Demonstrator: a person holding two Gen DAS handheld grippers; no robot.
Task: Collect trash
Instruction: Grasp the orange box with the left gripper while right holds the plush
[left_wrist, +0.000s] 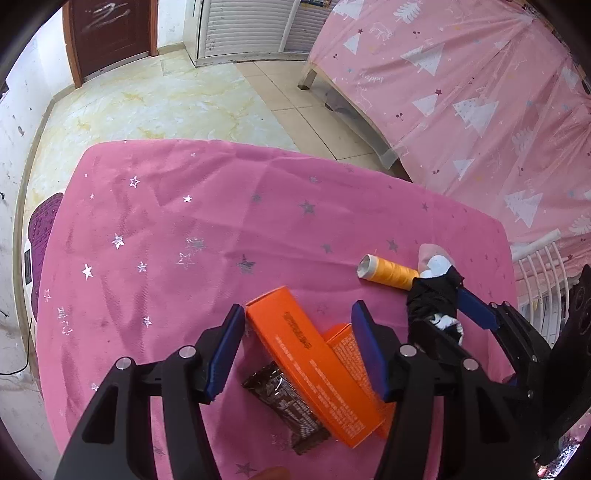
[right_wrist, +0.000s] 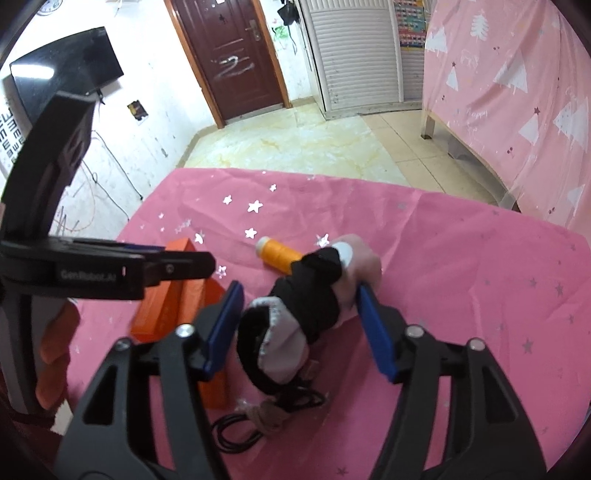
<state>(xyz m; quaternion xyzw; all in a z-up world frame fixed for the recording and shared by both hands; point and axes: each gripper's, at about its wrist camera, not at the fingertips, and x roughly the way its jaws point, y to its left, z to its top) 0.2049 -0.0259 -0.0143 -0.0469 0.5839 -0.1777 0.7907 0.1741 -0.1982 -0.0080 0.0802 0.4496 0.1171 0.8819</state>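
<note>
Far off stands a brown door beside a white slatted cabinet, a television left, pink tree-print sheet right.

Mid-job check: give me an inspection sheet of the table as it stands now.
Surface: pink starred tablecloth, creased.
Job's things: two orange boxes overlapping; brown wrapper partly under one; black-and-white cloth bundle.
Clutter: orange thread spool touching the bundle.
Grippers: left hand-held gripper open astride the boxes; right hand-held gripper open around the bundle.
Cables: black cord coiled near the bundle.
Surroundings: brown door, wall screen, pink tree-print sheet.
</note>
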